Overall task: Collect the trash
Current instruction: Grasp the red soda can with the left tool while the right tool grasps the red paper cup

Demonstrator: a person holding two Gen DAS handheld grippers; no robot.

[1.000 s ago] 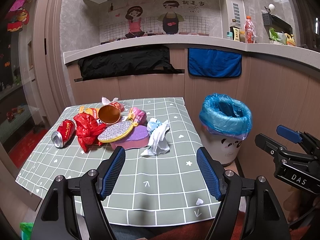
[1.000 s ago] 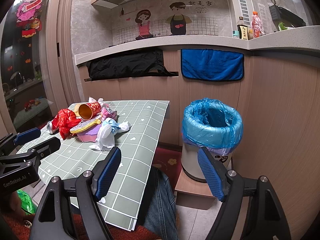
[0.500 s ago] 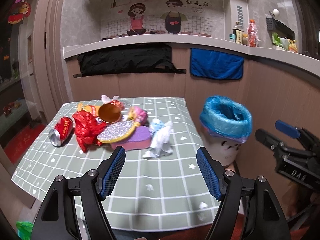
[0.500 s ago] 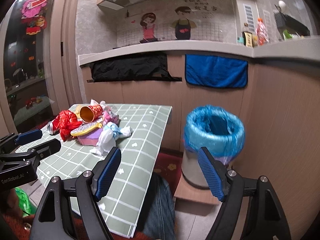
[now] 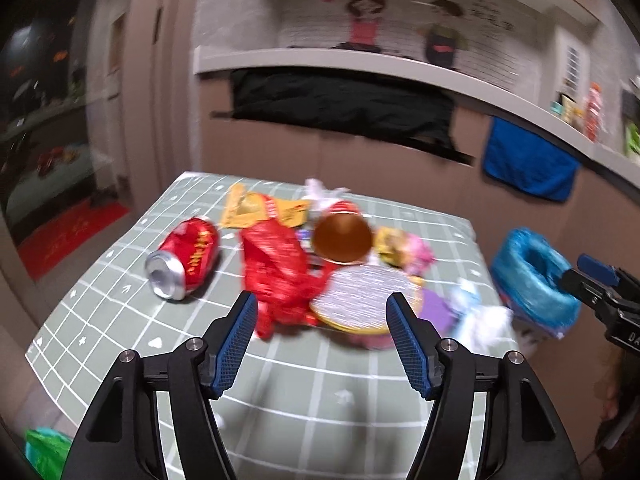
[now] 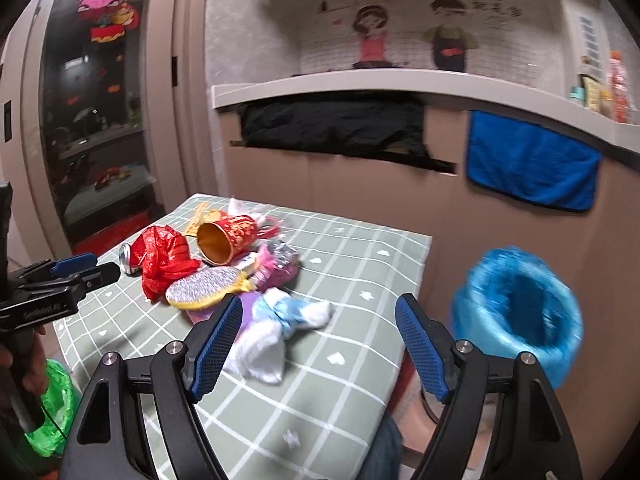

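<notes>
A pile of trash lies on the green checked table [image 5: 280, 380]: a crushed red can [image 5: 185, 257], a red crumpled wrapper [image 5: 280, 272], a red paper cup [image 5: 342, 236] on its side, a glittery silver pad [image 5: 360, 302] and a white-and-blue tissue wad [image 6: 280, 328]. My left gripper [image 5: 322, 344] is open and empty, just short of the red wrapper and silver pad. My right gripper [image 6: 318, 348] is open and empty above the tissue wad. The bin with a blue liner [image 6: 520, 312] stands on the floor right of the table.
A wooden counter wall with a black cloth [image 6: 336, 128] and a blue towel [image 6: 532, 168] stands behind the table. A green bag [image 6: 52, 408] lies on the floor at the left. A person's leg in jeans [image 6: 384, 452] is below the table's near edge.
Both grippers have moved forward and left toward the trash pile, which now looks larger and closer. The jaws stay open. Both views are motion-blurred.
</notes>
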